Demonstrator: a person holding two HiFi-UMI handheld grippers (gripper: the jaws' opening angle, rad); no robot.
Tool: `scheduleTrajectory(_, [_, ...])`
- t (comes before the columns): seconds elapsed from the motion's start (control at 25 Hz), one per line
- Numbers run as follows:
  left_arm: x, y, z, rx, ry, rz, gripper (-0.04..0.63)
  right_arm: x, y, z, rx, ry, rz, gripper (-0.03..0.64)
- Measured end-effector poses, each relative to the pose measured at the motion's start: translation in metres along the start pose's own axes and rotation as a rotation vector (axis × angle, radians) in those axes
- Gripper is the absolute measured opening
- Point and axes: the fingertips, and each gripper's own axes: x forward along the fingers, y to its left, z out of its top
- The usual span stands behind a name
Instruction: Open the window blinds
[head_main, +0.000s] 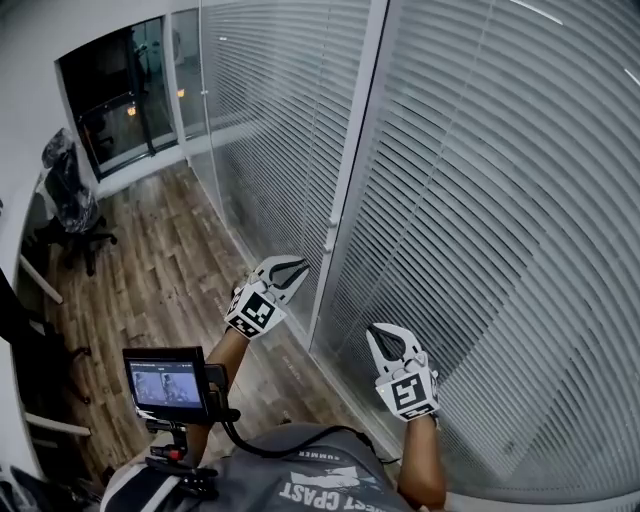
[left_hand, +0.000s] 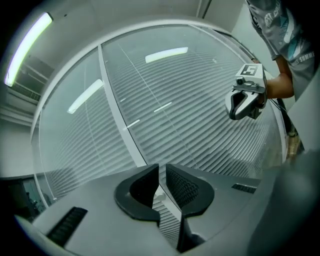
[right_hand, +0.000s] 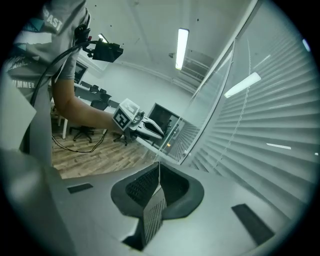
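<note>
Approach step, judged: nothing is gripped yet. The blinds (head_main: 500, 200) are seen fully closed, slats flat, behind glass that fills the right and far side of the scene. The left gripper (head_main: 291, 272) is held near the white frame (head_main: 345, 190) with a narrow gap between its jaws and nothing pinched. Only the frame is seen through that gap. The right gripper (head_main: 384, 338) is held nearer and to the right, close to the glass, jaws pressed together and empty.

A small fitting (head_main: 333, 235) is seen on the frame just beyond the left gripper. It is possibly the slat control, but this cannot be told. The next move likely calls for the control to be located, gripped and turned or pulled.

Writing: "SUMMER" is read on the shirt (head_main: 320, 485), and a larger word ending "AST". No other labels are legible.
</note>
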Motion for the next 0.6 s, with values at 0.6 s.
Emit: scheduleTrajectory(0.6, [0.121,0.050,-0.039,0.231,0.068,0.015,0.137,0.023,-0.017,-0.011,0.007,0.111,-0.047,0.005])
